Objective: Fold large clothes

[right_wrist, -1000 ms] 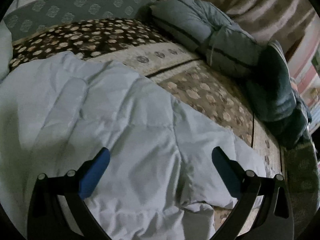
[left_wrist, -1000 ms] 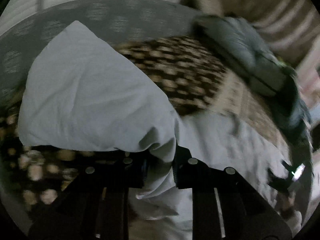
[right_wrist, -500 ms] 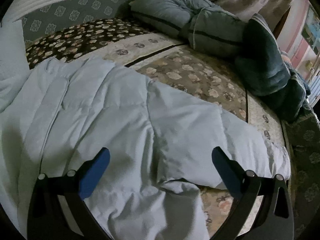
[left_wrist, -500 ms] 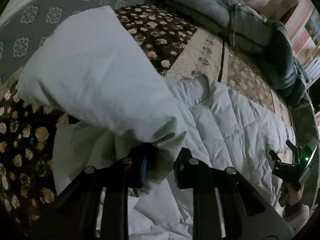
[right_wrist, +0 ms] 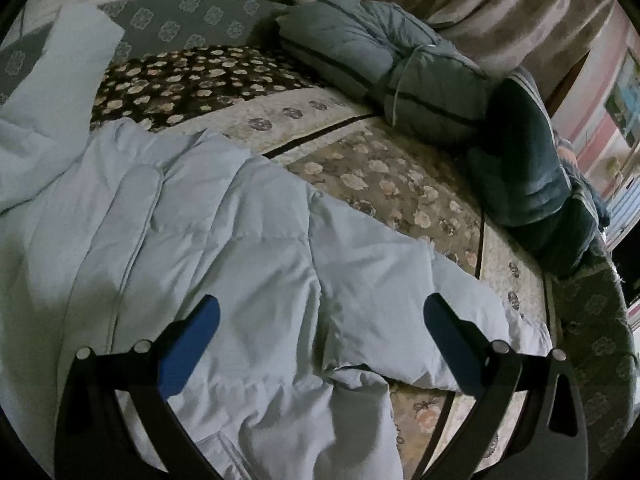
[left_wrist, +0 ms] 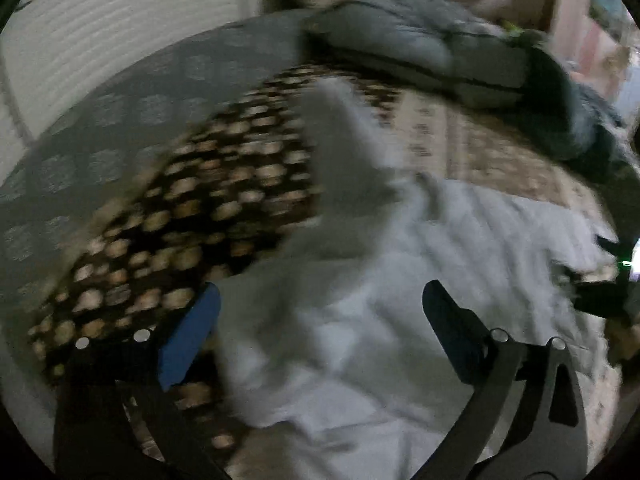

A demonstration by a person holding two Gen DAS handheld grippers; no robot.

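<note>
L tool (left_wrist: 320,316): jaws just sprang apart, dropped sleeve (left_wrist: 344,148) pinched moments ago; now spread, empty, above pale quilted jacket (right_wrist: 224,240) on bed (right_wrist: 400,176). Sleeve fold likely laid. R tool (right_wrist: 320,320): spread, empty, over jacket's right half.

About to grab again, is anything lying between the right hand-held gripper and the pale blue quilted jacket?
Nothing visible: the right hand-held gripper hangs open directly over the pale blue quilted jacket, with bare fabric between its blue pads.
</note>
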